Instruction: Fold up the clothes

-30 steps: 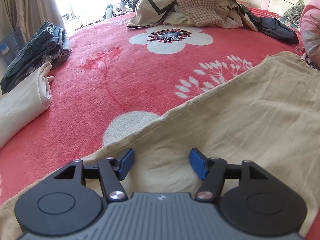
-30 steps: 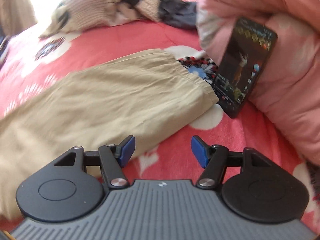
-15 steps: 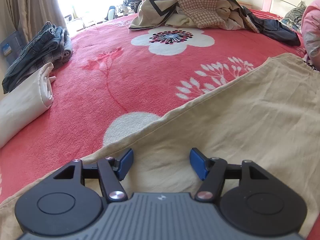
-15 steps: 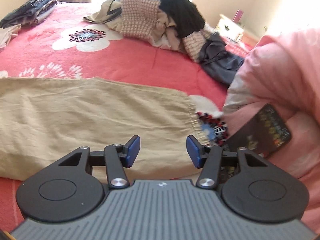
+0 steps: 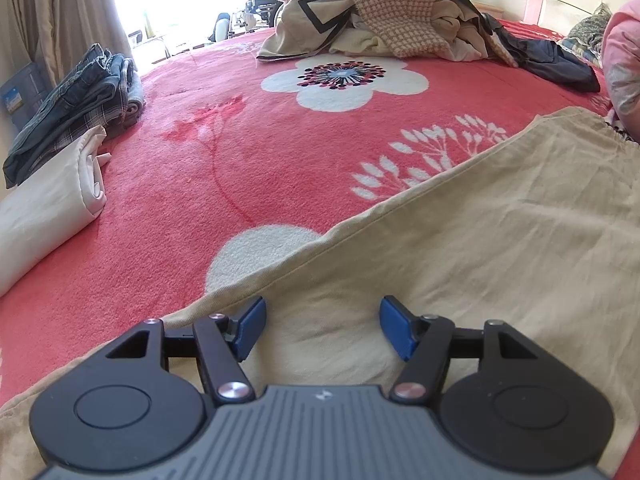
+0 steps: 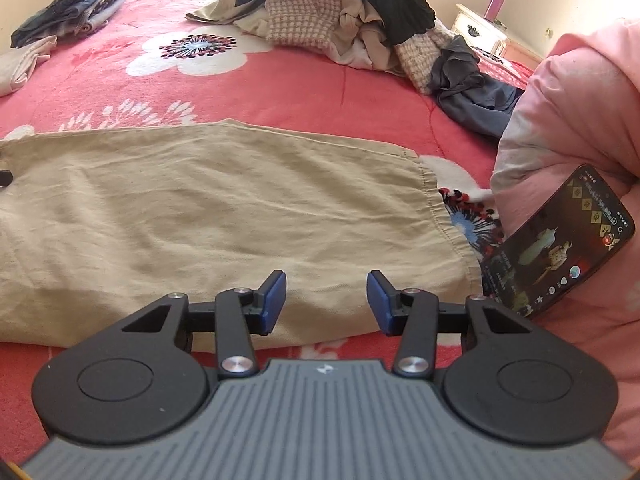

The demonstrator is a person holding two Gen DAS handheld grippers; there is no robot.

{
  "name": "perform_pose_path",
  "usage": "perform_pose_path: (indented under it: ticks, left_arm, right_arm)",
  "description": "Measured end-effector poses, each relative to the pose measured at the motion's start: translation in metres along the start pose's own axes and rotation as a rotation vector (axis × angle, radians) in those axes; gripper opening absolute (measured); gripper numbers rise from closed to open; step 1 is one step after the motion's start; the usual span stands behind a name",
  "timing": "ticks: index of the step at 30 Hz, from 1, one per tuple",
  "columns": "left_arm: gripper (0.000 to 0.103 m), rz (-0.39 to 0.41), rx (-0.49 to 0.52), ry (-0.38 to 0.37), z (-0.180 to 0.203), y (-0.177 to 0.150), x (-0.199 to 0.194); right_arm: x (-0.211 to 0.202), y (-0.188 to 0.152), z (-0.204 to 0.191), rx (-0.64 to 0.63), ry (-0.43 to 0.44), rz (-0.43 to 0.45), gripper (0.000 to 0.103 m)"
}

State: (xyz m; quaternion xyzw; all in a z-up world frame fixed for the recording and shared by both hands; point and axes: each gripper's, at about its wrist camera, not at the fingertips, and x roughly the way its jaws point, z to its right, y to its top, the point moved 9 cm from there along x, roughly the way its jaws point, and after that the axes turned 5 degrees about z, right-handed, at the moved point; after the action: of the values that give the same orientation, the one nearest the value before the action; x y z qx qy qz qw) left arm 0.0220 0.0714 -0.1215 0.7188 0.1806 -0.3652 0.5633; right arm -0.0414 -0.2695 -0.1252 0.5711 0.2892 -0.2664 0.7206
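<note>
A tan garment [image 6: 224,208] lies spread flat on the red flowered bedspread [image 6: 280,80]; it also fills the lower right of the left wrist view [image 5: 500,248]. My left gripper [image 5: 322,326] is open and empty, low over the garment near its far edge. My right gripper [image 6: 326,304] is open and empty, over the garment's near edge close to its hemmed right end.
A pile of unfolded clothes [image 5: 392,20] lies at the far side of the bed. Folded jeans [image 5: 76,96] and a folded white cloth [image 5: 48,208] lie at the left. A phone [image 6: 556,244] leans on a pink quilt [image 6: 580,128] at the right.
My right gripper has swung left, from facing the phone and quilt to facing along the garment. My left gripper has barely moved. Both stay open.
</note>
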Motion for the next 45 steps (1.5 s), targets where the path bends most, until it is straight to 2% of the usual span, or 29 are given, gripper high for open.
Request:
perform_pose_path:
  ticks: [23, 27, 30, 32, 39, 45]
  left_arm:
    - [0.066, 0.003, 0.006, 0.0, 0.0, 0.0, 0.0]
    - [0.066, 0.001, 0.013, 0.0, 0.0, 0.001, 0.001]
    - [0.066, 0.002, 0.013, -0.001, -0.001, 0.001, 0.001]
    - [0.066, 0.001, 0.015, -0.001, -0.001, 0.001, 0.001]
    - [0.067, -0.002, 0.029, -0.006, -0.001, 0.001, 0.001]
    - [0.068, -0.005, 0.034, -0.012, -0.001, 0.001, 0.002]
  right_arm:
    - [0.001, -0.002, -0.003, -0.021, 0.009, 0.002, 0.042]
    - [0.002, 0.024, 0.01, -0.077, -0.007, 0.071, 0.041]
    - [0.012, 0.056, 0.025, -0.172, -0.003, 0.117, 0.041]
    - [0.028, 0.073, 0.03, -0.279, 0.03, 0.101, 0.042]
    - [0.098, 0.107, 0.027, -0.599, 0.255, -0.018, 0.041]
    - [0.135, 0.103, 0.0, -0.784, 0.415, -0.187, 0.041]
